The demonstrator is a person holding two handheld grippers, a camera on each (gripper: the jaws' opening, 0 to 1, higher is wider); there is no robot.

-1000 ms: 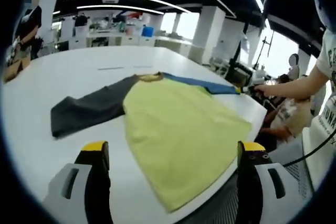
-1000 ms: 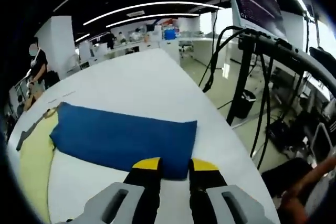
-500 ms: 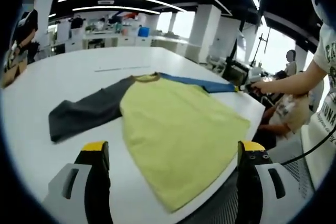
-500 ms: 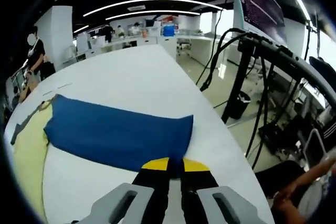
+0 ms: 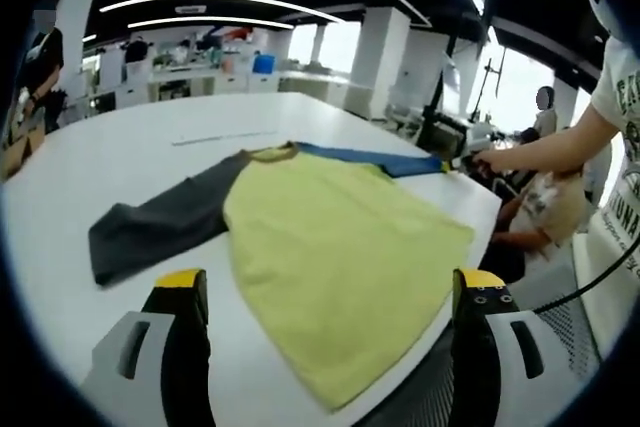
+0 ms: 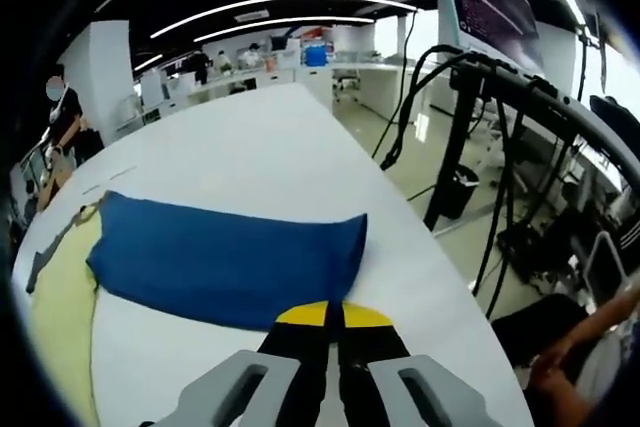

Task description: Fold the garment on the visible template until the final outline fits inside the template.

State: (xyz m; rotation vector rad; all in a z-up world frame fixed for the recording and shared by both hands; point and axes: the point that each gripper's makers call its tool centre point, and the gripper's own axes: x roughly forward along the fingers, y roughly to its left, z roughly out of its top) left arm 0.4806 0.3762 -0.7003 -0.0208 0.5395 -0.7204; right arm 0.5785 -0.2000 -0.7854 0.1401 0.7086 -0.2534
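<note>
Left gripper (image 5: 330,292) hovers with its yellow-tipped jaws spread wide apart; right gripper (image 6: 333,315), far right, has its jaws pinched together on the blue fabric sleeve's (image 6: 225,259) cuff edge

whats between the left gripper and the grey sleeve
Bare white table: in the left gripper view, the open left gripper hangs short of the grey sleeve, with nothing lying between them.

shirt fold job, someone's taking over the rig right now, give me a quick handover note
Right tool: shut on the cuff end of the blue sleeve.
Left tool: open, holding nothing, above the table edge near the hem.
Shirt: spread flat on the white table, yellow body, grey sleeve stretched out to the side.
Done: no fold visible.
Left: fold both sleeves in, then the body, until it fits the template; I can't make out the template outline.
</note>
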